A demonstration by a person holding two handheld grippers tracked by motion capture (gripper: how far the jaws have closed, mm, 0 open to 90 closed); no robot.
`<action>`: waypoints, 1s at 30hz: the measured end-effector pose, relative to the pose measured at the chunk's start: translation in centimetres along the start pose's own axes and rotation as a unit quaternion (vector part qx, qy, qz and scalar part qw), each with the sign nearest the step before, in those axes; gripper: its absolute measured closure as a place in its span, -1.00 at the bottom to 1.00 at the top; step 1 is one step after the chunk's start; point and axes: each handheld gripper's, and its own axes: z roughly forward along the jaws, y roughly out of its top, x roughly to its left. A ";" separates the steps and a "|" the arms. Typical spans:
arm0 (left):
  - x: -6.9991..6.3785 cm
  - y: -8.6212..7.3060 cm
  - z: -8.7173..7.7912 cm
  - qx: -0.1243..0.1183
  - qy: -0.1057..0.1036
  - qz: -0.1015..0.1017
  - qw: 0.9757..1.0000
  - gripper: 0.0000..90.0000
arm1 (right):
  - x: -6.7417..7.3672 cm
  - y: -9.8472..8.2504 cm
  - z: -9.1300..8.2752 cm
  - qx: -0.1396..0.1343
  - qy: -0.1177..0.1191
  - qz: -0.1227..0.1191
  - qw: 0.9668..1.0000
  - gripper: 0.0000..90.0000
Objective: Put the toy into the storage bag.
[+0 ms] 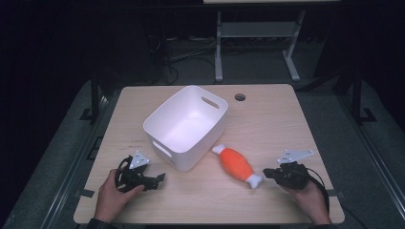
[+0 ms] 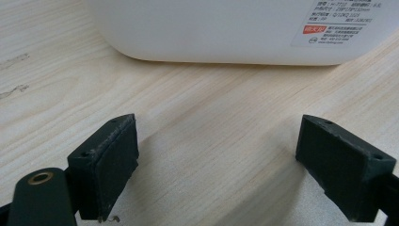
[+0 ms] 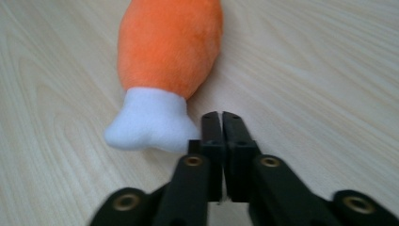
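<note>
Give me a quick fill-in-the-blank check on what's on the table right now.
1. The plush toy beside the white bin is white and ____.
2. The right tongs are ____, next to the toy's white end.
3. The left tongs are ____, pointing at the bin.

Missing words: orange; shut; open

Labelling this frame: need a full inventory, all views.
bin: 1, white, table centre, upright, nothing seen inside
label: 1, white with red patch, on bin's wall
toy: 1, orange with white ends, lying right of bin, apart from it
table: 1, light wood, round hole near far edge
frame: 1, white, on floor behind table
left gripper: 1, black, near bin, jaws open
right gripper: 1, black, at toy's white end, jaws shut
</note>
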 end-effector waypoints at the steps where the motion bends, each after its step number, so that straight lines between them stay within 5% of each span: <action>1: 0.0 0.0 0.0 0.000 0.000 0.000 1.000 -0.72 | -0.1 0.1 -0.1 0.000 0.001 0.003 1.000 0.82; 16: 0.0 0.0 0.0 0.000 0.000 0.000 1.000 -0.72 | -1.0 1.8 -0.3 0.025 -0.010 0.036 0.999 -0.21; 30: 0.0 0.0 0.0 0.000 0.000 0.000 1.000 -0.72 | -0.3 4.3 -0.2 0.032 -0.011 0.031 0.999 -0.80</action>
